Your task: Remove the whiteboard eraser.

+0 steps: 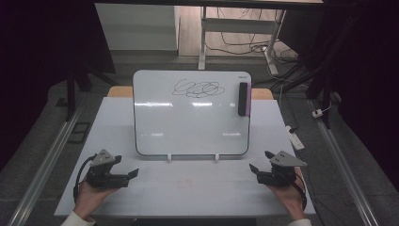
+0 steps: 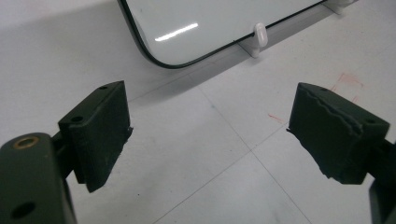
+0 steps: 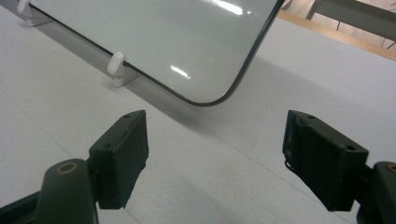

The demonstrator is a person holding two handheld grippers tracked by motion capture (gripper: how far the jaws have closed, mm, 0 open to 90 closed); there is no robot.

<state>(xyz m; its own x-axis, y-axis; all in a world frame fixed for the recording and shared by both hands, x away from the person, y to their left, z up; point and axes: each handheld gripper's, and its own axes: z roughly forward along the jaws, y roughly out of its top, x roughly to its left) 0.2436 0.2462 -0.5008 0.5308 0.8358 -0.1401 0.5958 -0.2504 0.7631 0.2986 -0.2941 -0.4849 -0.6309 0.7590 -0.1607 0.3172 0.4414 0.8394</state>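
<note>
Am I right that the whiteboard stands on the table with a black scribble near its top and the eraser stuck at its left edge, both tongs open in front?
Not quite: the eraser sits at the whiteboard's right edge, as the high view shows. The rest holds: the scribble is near the top, and the left tongs and right tongs are open in front, on the table.

You have a white table (image 1: 117, 136) filling the lower middle of the high view, with a whiteboard (image 1: 188, 122) propped at centre frame on two small white feet (image 1: 170, 157), faint red marks (image 1: 184, 183) below it.
</note>
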